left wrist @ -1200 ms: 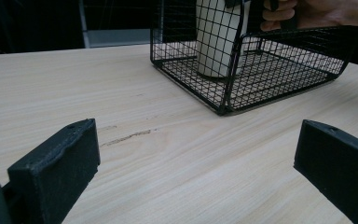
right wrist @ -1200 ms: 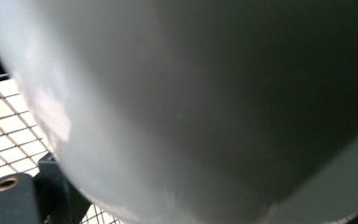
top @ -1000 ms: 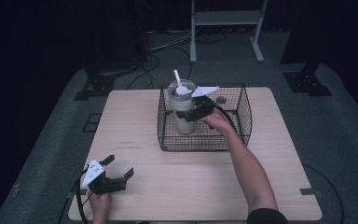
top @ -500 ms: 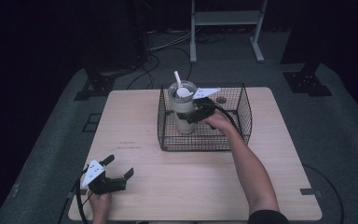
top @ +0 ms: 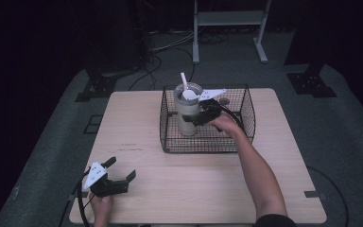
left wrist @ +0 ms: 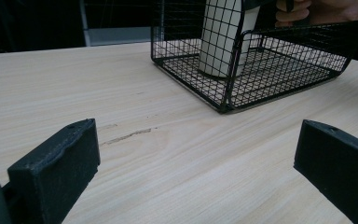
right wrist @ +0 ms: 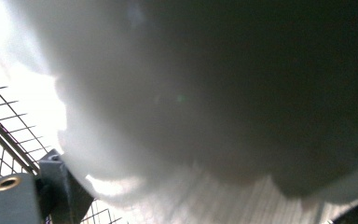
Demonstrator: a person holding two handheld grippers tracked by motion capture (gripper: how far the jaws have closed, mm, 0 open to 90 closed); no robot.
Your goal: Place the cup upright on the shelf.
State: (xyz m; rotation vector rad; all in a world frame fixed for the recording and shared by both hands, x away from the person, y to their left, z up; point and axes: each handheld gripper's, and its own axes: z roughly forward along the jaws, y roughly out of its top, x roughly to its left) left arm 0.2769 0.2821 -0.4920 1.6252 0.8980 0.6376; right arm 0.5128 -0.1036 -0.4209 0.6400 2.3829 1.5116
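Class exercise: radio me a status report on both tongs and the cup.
Right tongs clamped on cup, upright inside wire basket. Left tongs open, idle at table edge. Basket walls hem the cup.

Dark room w/ grey carpet floor (top: 42, 156), cables (top: 156, 61), white metal stand (top: 229, 19) behind wood table (top: 194, 189).

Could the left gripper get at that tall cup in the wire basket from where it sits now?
Probably not directly. The left gripper, jaws open, rests near the table's front edge, and the basket wall stands between it and the cup. The right gripper already clasps the cup. It would have to come in over the rim.
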